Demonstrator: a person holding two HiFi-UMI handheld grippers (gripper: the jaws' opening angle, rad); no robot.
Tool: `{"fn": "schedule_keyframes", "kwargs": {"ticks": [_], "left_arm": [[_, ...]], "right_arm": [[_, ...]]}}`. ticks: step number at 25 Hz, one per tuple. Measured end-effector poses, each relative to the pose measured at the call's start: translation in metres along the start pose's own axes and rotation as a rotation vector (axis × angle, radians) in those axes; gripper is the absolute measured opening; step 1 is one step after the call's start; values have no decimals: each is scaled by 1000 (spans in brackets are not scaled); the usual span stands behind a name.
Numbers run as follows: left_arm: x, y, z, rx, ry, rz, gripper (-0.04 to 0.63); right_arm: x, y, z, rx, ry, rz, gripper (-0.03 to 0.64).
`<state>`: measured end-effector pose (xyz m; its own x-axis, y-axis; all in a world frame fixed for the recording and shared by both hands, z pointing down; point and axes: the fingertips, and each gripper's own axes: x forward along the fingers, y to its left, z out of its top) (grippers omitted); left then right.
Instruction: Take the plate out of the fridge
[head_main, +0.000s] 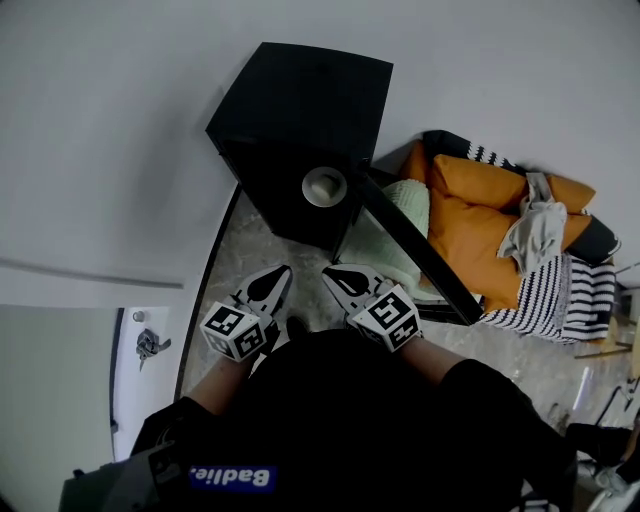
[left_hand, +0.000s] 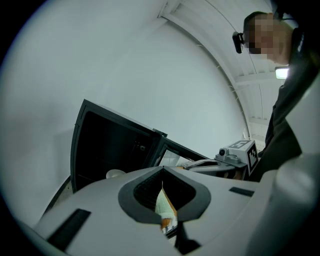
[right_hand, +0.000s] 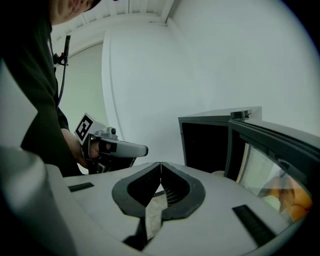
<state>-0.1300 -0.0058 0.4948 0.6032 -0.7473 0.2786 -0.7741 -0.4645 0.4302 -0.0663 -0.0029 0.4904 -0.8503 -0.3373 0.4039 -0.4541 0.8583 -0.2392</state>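
**Head view, looking steeply down.** The small black fridge (head_main: 300, 110) stands on the floor (head_main: 235, 262) against a white wall. Its glass door (head_main: 415, 245) is swung open toward the orange cushions (head_main: 480, 215). The plate (head_main: 324, 186), pale and round, sits inside the open compartment near its front edge; which shelf carries it cannot be told. The left gripper (head_main: 283, 272) and the right gripper (head_main: 331, 271) are held side by side just in front of the opening, apart from the plate and pointing toward it. In each gripper view the fingers are pressed together tip to tip with nothing between them, so both are empty.

**Judged stage:** approach, before any grasp.

**Hazards from here:**
- (a) Clenched fingers pushed forward would strike the plate's rim and shove it deeper or tip it, so they need to part first.
- (b) The right gripper is near the inner edge of the door, and a sideways drift could knock the door or swing it against the hand.
- (c) A smooth rim probably offers a thin, slick hold, and a pinch at one side only could let the plate pivot and slide out on lifting.
- (d) A plate drawn out tilted could catch the lower lip of the opening and drop to the hard floor.
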Motion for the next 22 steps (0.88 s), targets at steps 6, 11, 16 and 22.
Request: {"fn": "schedule_keyframes", "kwargs": {"ticks": [6, 11, 16, 22], "left_arm": [[7, 10, 1, -20, 10, -19, 8], [15, 14, -2, -35, 28, -42, 8], [22, 20, -2, -56, 29, -45, 8], [28, 34, -2, -102, 29, -30, 8]], "right_arm": [[-1, -3, 5, -3, 1, -26, 11], [-2, -4, 9, -1, 2, -34, 11], [-1, -4, 12, -15, 7, -20, 12], [-4, -3, 15, -11, -20, -16, 11]]}}
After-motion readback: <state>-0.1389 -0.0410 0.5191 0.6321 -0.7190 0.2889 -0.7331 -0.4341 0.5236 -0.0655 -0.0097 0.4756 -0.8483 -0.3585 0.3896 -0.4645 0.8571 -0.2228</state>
